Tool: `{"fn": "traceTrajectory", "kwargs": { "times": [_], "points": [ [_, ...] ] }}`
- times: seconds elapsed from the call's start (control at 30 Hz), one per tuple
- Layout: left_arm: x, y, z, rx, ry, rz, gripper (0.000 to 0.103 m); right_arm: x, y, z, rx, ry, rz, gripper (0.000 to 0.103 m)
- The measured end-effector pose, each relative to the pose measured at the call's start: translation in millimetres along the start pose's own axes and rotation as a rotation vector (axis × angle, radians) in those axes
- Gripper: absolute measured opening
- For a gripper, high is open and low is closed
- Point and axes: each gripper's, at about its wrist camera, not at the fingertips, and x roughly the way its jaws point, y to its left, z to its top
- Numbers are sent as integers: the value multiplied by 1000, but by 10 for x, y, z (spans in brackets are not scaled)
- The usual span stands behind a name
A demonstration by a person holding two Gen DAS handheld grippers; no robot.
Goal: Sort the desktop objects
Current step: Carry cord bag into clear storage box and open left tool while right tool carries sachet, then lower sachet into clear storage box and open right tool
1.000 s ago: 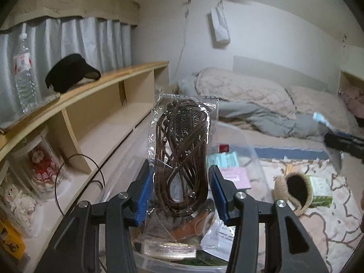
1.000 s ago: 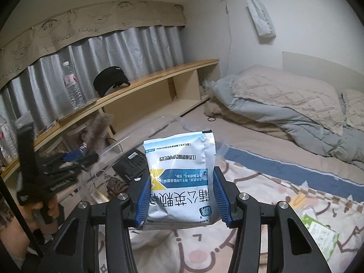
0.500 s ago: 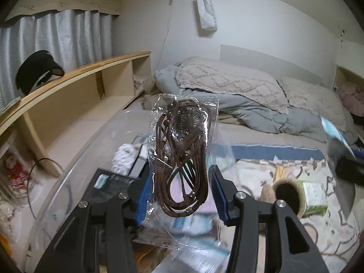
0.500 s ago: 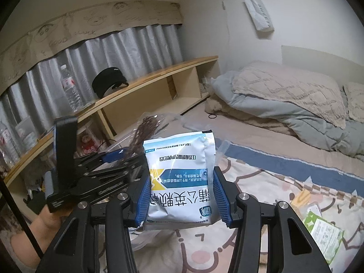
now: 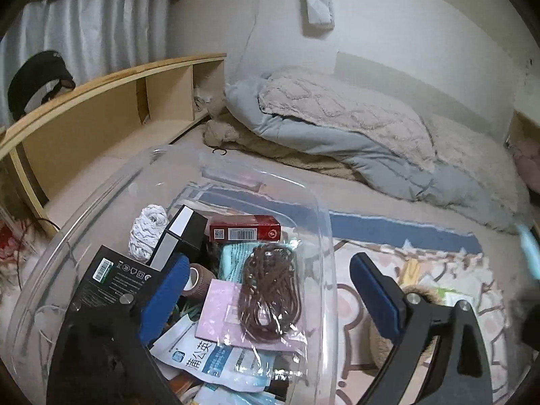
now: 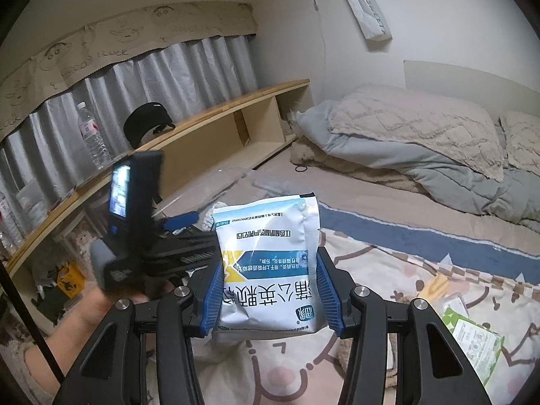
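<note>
The left gripper (image 5: pixel 266 290) has just sprung its jaws wide apart, and nothing sits between its blue pads (image 5: pixel 165 293) now. The clear plastic packet of coiled brown cord (image 5: pixel 270 292), which was pinched upright between those pads half a sec ago, lies flat in the clear plastic storage bin (image 5: pixel 324 222) — resting on a pink card (image 5: pixel 219 307), w/ a red carton (image 5: pixel 244 233) and a black box (image 5: pixel 113 283) nearby. So that item looks sorted, and the left hand is prob. free for the next pick.

The right gripper (image 6: pixel 268 287) hasn't changed: jaws clamped on the white-and-blue foil sachet w/ printed text (image 6: pixel 270 260), held upright above the patterned bedspread (image 6: pixel 405 270), beside the bin rather than over it. Likely next in — a matching sachet (image 5: pixel 216 357) already lies in the bin. A green-and-white packet (image 6: pixel 476 341) is on the bedspread, not yet sorted.
</note>
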Motion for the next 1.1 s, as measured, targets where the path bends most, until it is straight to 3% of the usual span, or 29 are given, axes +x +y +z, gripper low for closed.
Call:
{"fn": "traceTrajectory", "kwargs": {
  "times": [0.27,0.47,0.67,0.83,0.93,1.1],
  "points": [
    [-528,448,-40,-5,-89,76,96,151,56,-43,18,31,36,51],
    [-977,818,-151,-21,-143,109,96,337,368,-99,-4,75,93,51],
    [-1307,923,-248,28,-209,142,96,541,714,-120,-68,123,105,51],
    [-1492,945,-314,101,-262,187,96,743,848,67,-95,135,70,51],
    [-1536,988,-369,134,-253,194,96,940,877,288,-88,153,43,51],
    [-1570,1197,-691,138,-209,130,97,1331,889,588,-55,189,21,51]
  ]
}}
